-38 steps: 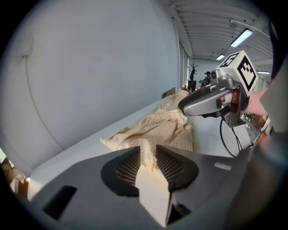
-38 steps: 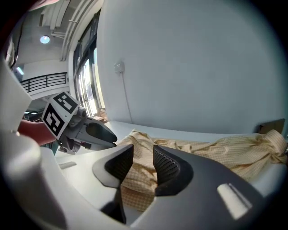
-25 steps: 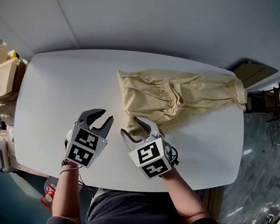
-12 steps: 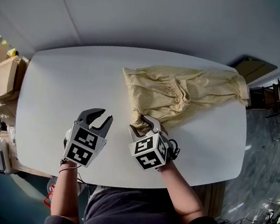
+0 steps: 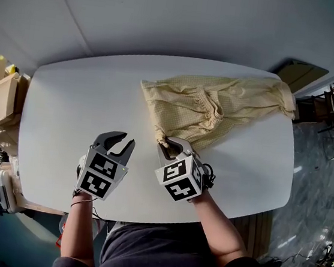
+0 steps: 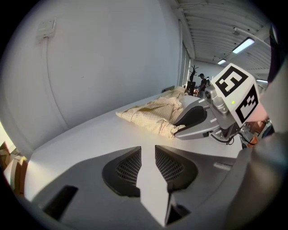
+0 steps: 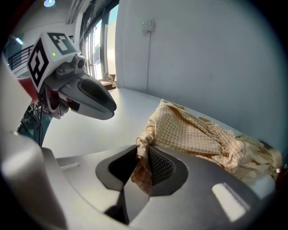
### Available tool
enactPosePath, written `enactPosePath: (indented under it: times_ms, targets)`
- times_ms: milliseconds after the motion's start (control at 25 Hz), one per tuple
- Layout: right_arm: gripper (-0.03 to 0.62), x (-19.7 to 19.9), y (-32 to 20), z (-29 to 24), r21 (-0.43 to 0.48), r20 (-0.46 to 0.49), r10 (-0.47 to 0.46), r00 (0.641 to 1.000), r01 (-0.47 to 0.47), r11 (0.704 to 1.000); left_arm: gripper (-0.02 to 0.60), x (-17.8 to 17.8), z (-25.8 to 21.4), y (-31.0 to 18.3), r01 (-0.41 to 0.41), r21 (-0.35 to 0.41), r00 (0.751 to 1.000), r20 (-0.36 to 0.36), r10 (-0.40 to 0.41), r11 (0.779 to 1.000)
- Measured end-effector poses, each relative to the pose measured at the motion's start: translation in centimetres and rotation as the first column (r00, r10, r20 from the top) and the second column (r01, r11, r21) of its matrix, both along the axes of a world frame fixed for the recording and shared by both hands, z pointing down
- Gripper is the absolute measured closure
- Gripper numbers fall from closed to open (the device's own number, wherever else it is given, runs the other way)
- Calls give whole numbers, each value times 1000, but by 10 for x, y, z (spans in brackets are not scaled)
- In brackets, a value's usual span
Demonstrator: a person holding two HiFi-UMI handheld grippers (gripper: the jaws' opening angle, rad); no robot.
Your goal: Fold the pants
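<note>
As its jaws just closed, right tool (image 5: 167, 144) grips pants (image 5: 218, 109).

A white, rounded tabletop (image 5: 67, 105) is seen; crumpled yellow checked pants (image 5: 218, 109) are spread on it toward one o'clock.

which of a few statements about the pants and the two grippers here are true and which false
1. The right gripper is shut on an edge of the pants. True; its jaws have just been closing onto it.
2. The left gripper grips the pants too. False: its jaws stand apart with nothing between them, though they have just been closing a little.
3. The pants lie on a white table. True.
4. The pants are folded into a neat square. False: they lie crumpled and unfolded.
</note>
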State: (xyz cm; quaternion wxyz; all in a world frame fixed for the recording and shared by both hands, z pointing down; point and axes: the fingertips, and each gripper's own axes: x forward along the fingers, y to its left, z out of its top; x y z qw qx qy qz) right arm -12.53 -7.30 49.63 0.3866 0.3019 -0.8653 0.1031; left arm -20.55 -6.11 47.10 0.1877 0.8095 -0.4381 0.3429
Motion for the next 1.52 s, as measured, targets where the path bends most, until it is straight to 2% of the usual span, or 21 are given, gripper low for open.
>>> enactPosePath:
  times_ms: [280,560,880,1080,1240,1520]
  targets:
    - [523,15,-15,-51,-45,197,36,980,-28,999,480,28,-15,-14,-21,37,1000,14,21,999]
    - [525,51,-43,-100,11,302,25,953,-30,999,484,78,-34,-35,-19,89,1000,-10,20,996]
    - [525,127,-95,-132,92,397,76,915,-122,988,491,143,-34,-50,-40,95,999,-3,40,995]
    - [525,182,-125,-142,138,445,142,884,-224,965,492,186,-32,-61,-78,91,997,1,78,993]
    - [525,227,-147,-138,175,444,199,873,-303,937,492,217,-29,-66,-106,94,994,-9,107,990]
    - [524,314,-177,-99,151,401,380,834,-469,870,494,248,-29,-73,-125,79,992,7,125,989]
